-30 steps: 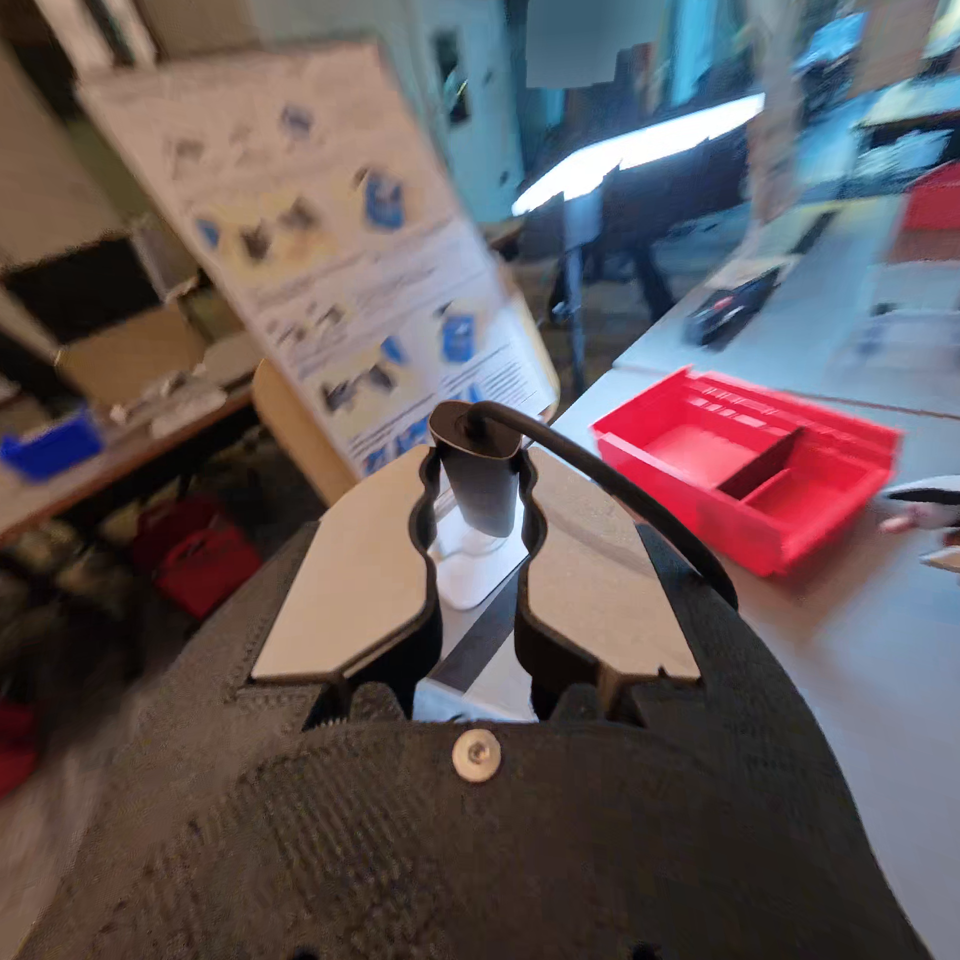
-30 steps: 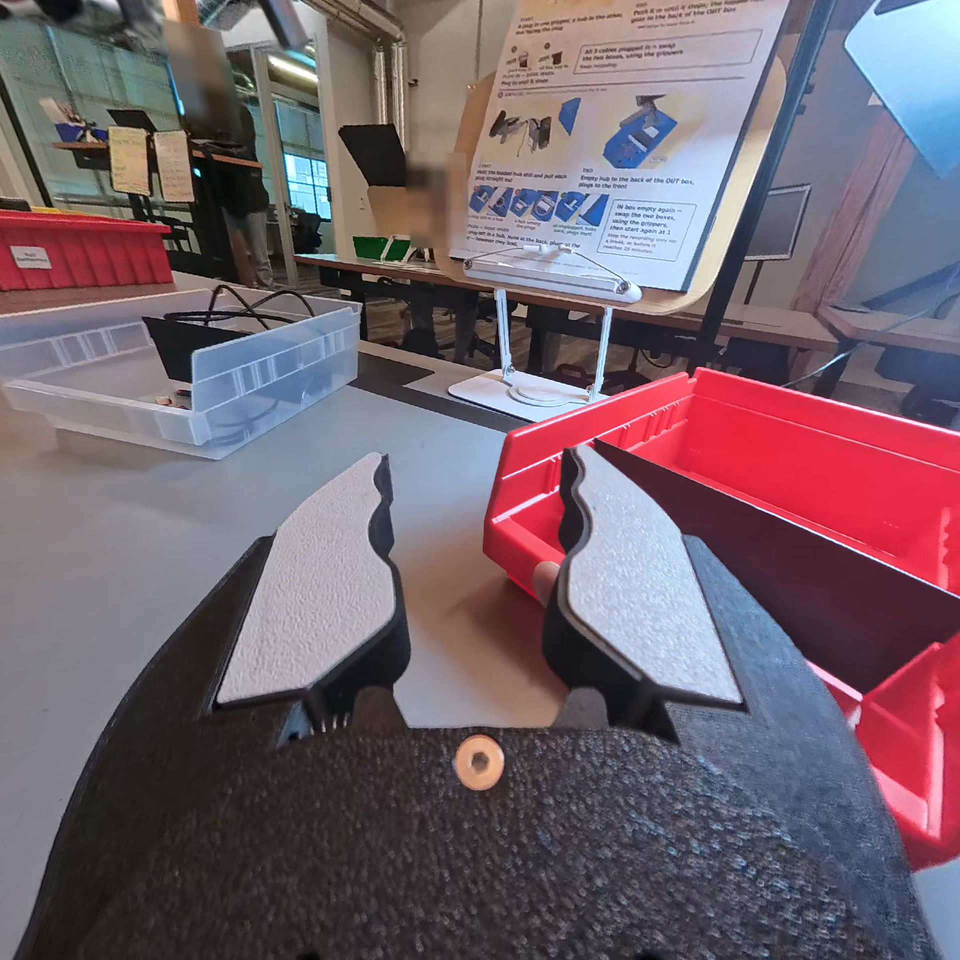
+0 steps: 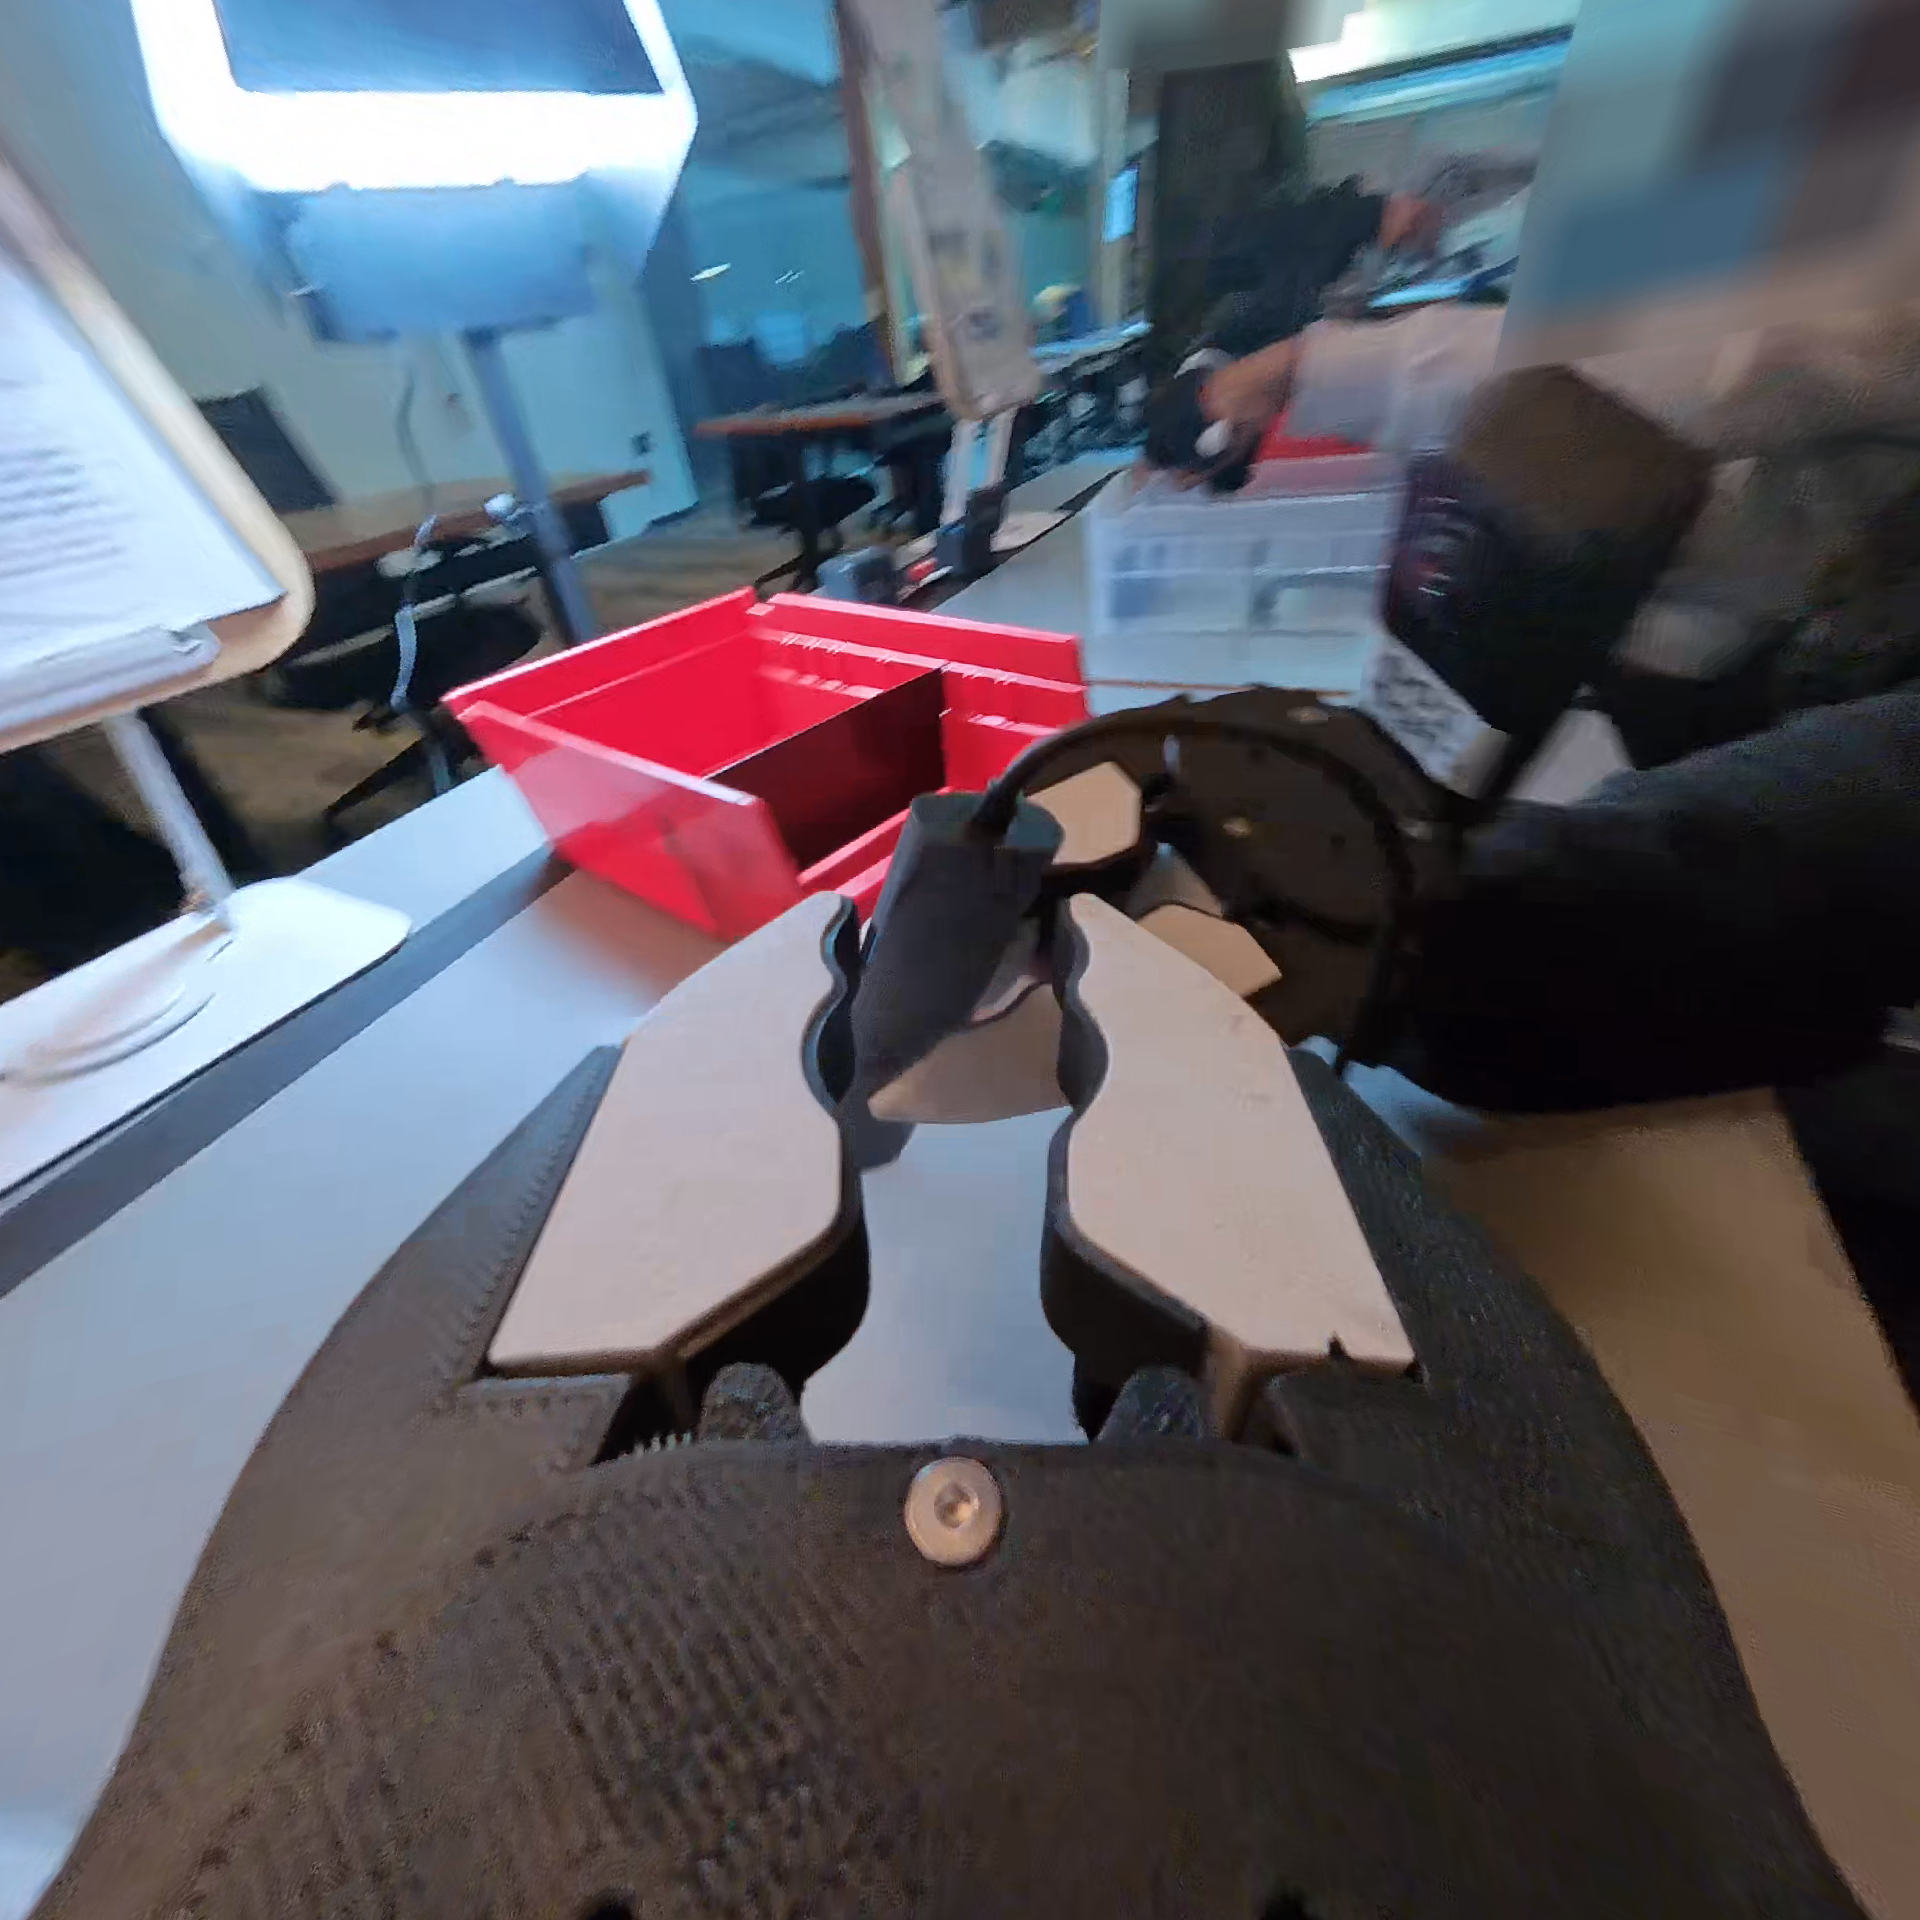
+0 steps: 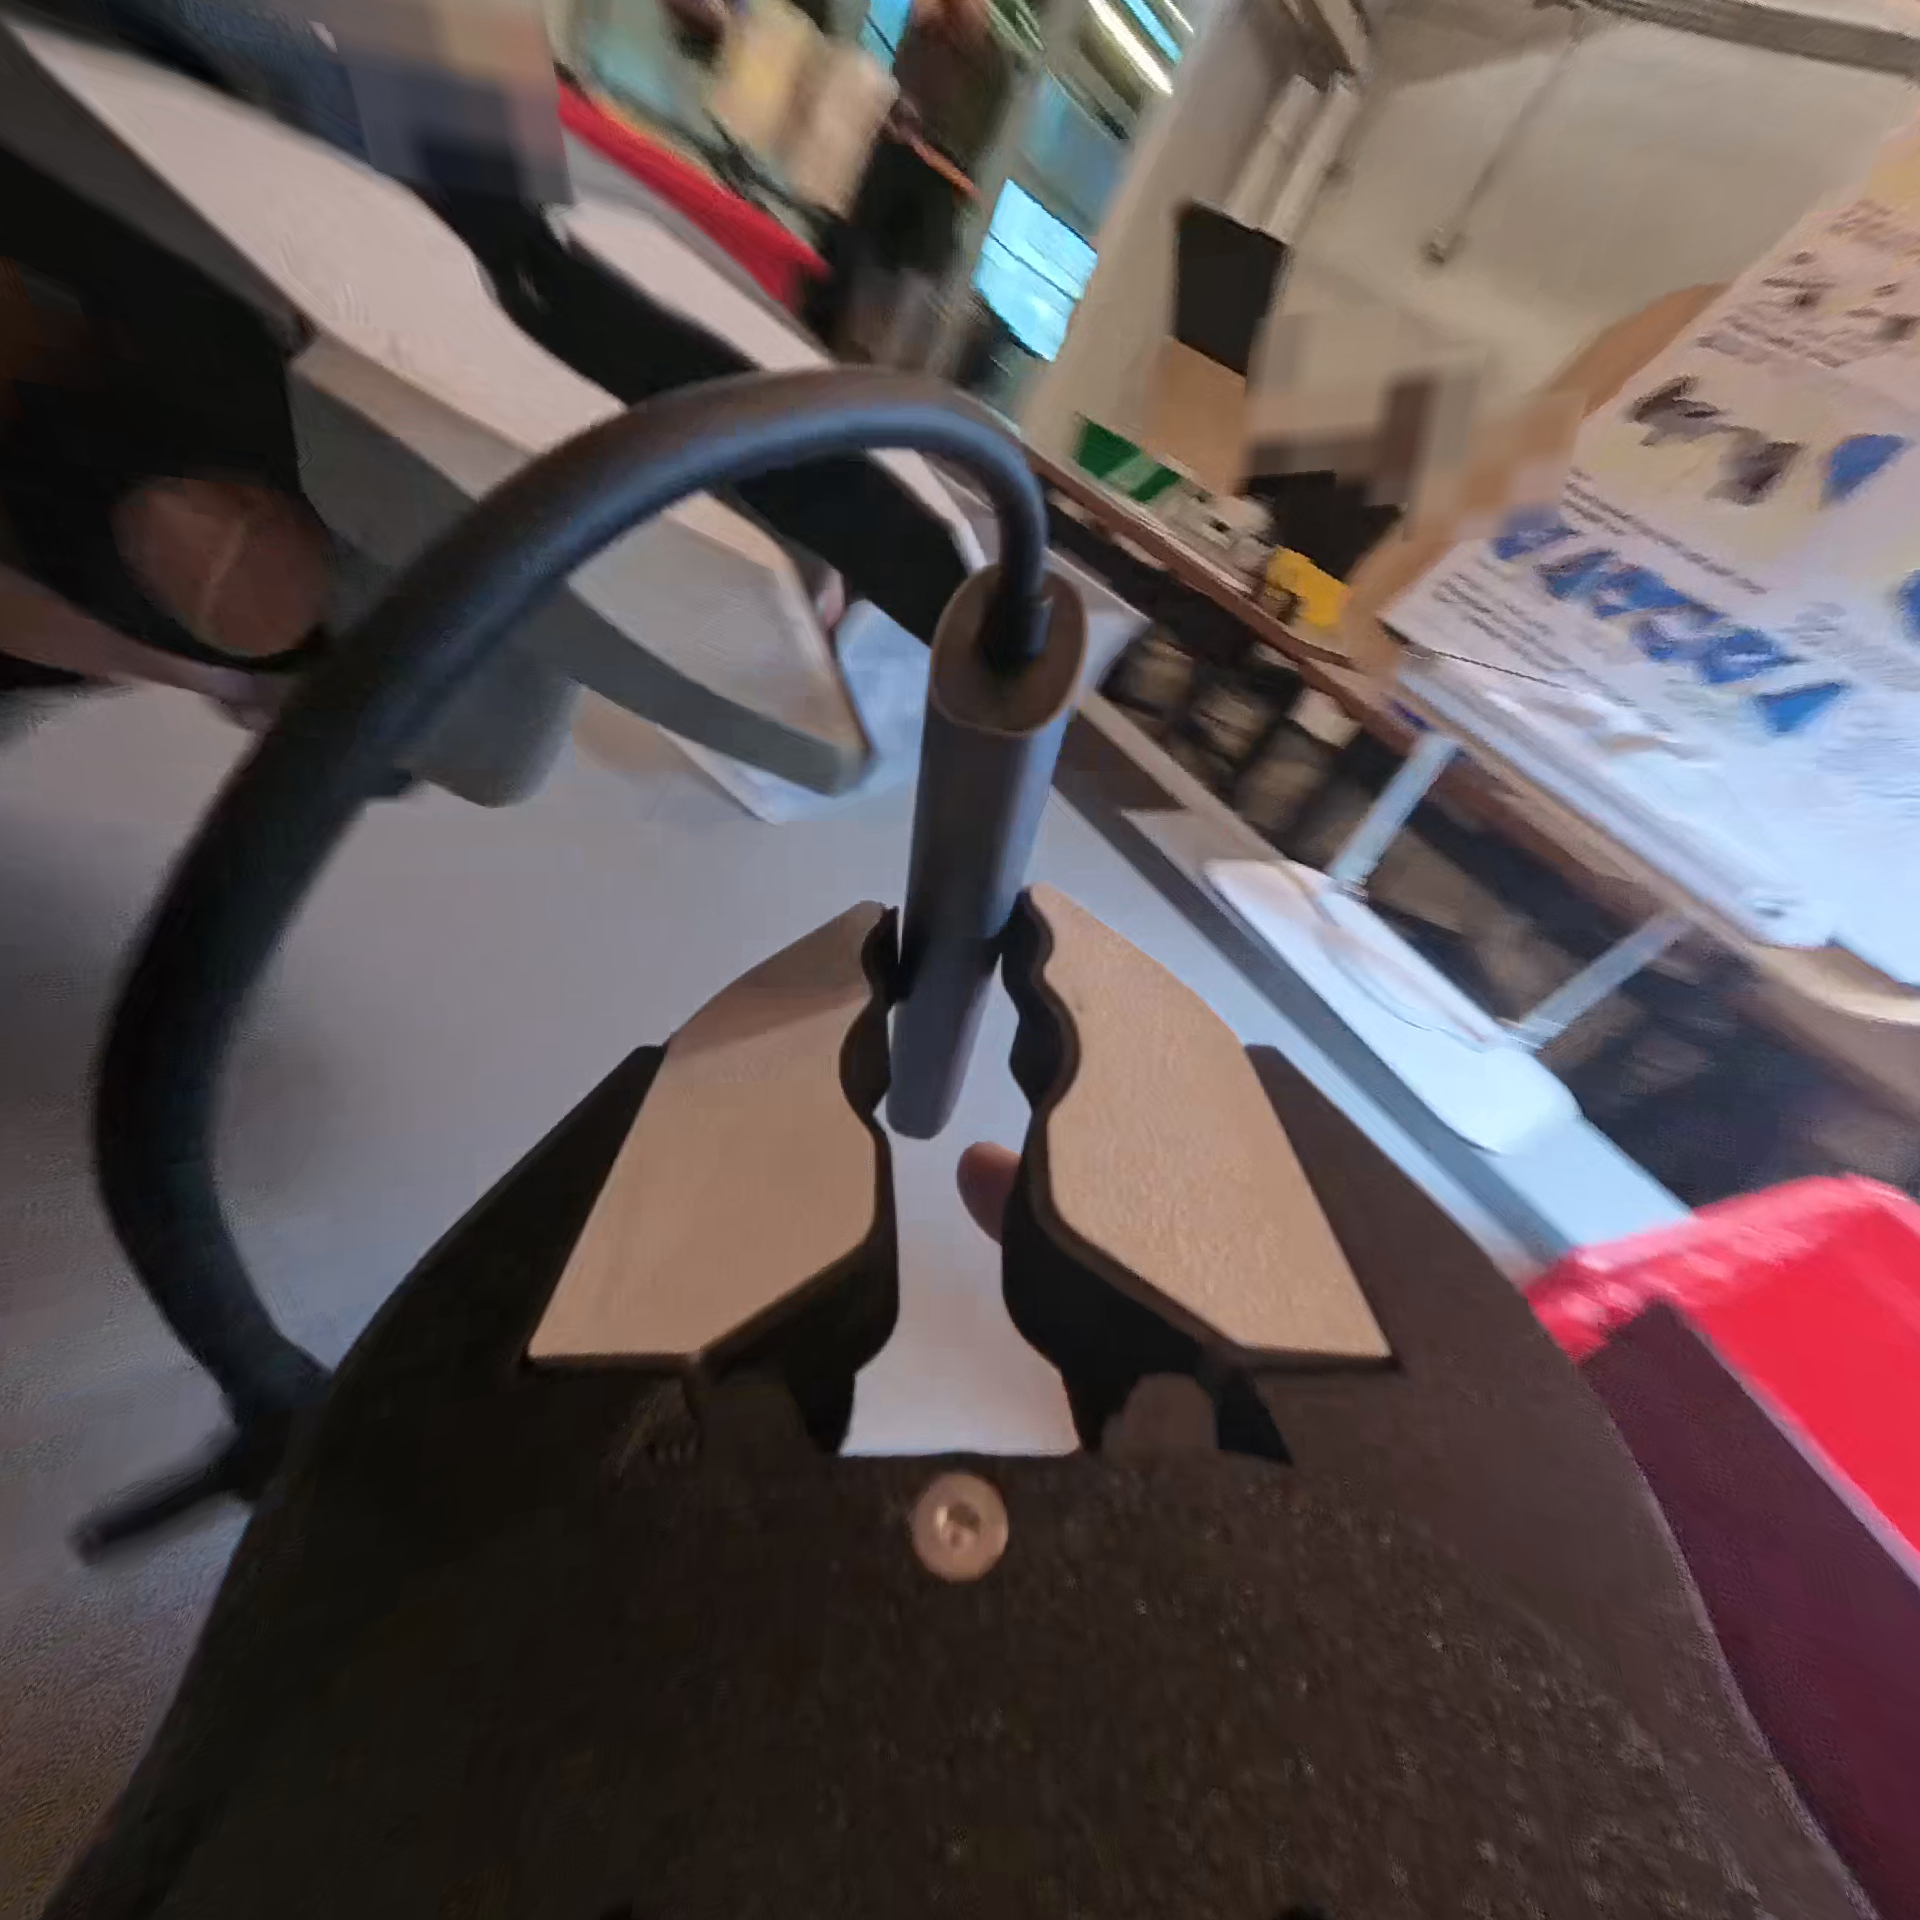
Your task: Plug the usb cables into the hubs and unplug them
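Now hub [image 4: 951, 935] between right gripper [image 4: 951, 940] jaws

Both grippers have textured black printed bodies, 2 pale grey wavy-edged fingers [image 3: 1195, 1143] and 1 silver screw [image 4: 958, 1534].

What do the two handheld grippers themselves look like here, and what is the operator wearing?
Both the left gripper and right gripper have rough, black, printed-looking bodies, a silver screw in the middle, and pale grey flat fingers with wavy black inner edges. The operator's arm wears a dark sleeve.
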The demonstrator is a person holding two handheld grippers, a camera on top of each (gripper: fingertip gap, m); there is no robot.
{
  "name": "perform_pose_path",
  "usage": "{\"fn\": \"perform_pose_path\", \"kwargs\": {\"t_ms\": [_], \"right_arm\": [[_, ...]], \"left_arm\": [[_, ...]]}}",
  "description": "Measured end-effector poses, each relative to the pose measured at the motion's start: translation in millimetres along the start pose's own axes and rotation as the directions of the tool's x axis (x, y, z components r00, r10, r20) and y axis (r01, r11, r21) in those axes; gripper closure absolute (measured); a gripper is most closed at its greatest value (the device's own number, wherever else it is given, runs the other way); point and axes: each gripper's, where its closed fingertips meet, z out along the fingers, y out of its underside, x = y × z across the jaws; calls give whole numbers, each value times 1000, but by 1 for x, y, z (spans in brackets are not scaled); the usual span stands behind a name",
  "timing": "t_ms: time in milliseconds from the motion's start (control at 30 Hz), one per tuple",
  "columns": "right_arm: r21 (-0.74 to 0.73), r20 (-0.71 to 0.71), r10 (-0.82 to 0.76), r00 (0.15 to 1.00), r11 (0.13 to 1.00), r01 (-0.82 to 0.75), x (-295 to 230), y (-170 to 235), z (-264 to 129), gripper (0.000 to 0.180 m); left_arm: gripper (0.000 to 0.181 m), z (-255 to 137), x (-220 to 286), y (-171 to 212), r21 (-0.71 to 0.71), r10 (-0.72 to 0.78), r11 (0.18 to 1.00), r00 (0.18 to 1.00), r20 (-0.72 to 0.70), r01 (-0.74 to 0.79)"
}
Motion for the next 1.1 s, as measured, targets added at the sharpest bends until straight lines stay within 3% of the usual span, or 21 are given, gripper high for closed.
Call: {"fn": "perform_pose_path", "kwargs": {"t_ms": [133,233,333,400,567,667,800,933,1000,1100], "right_arm": [[169,234,216,948,951,-258,-5,-25,-23,161],[237,377,225,898,914,-329,-16,-44,-40,161],[244,454,171,874,920,-307,-35,-52,-46,161],[238,463,137,875,932,-272,-43,-51,-46,162],[186,369,83,926,969,-161,-30,-39,-42,156],[85,250,58,967,993,-82,1,-17,-40,149],[22,92,151,984,988,-154,60,9,-54,145],[164,225,248,942,944,-287,70,-24,-85,138],[128,253,157,954,973,-194,54,-29,-87,132],[-65,267,7,964,998,11,25,4,-66,122]], "left_arm": [[137,-13,6,4,15,-33,999,984,-173,36],[130,-14,14,23,-59,-55,997,961,-272,40],[144,-9,32,34,-97,10,994,943,-334,-45],[161,-10,42,40,-119,66,986,928,-367,-118],[163,-20,22,40,-109,234,955,925,-298,-276],[163,-29,2,36,-87,324,932,917,-232,-351],[163,-39,-21,27,-75,362,924,920,-151,-376],[163,-46,-38,27,-92,406,906,909,-92,-414],[164,-45,-39,30,-92,399,909,912,-96,-407],[164,-39,-24,33,-71,378,917,911,-164,-393]]}}
